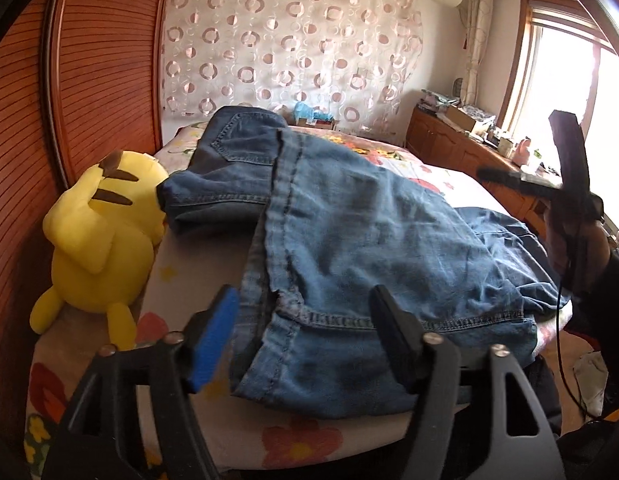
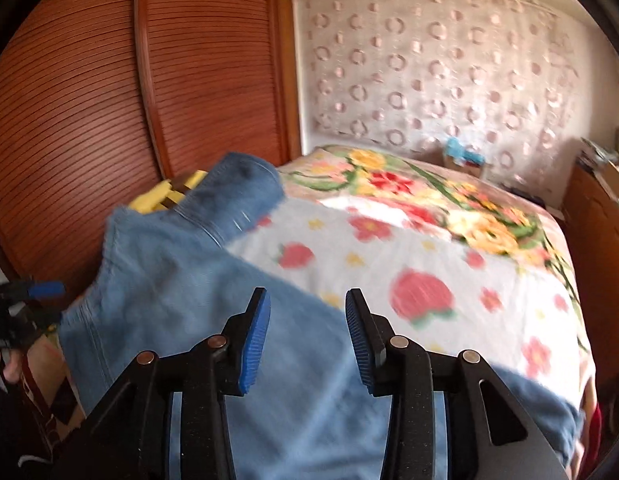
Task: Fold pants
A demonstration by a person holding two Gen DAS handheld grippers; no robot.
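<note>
Blue jeans (image 1: 349,220) lie folded over on the floral bedspread (image 1: 237,432), a hemmed leg end nearest me and a back pocket at the far end. My left gripper (image 1: 304,294) is open, its fingers standing either side of that near hem without pressing it. The right gripper (image 1: 569,168) shows at the right edge, held by a hand above the jeans' right side. In the right wrist view, blurred, my right gripper (image 2: 306,294) is open just above the denim (image 2: 169,272), nothing between its pads. The left gripper (image 2: 29,300) shows at the far left.
A yellow plush toy (image 1: 97,240) lies on the bed's left side, touching the jeans. A slatted wooden wardrobe (image 1: 101,60) stands close on the left. A low wooden cabinet (image 1: 461,148) with clutter runs along the right under a bright window. A patterned curtain hangs behind the bed.
</note>
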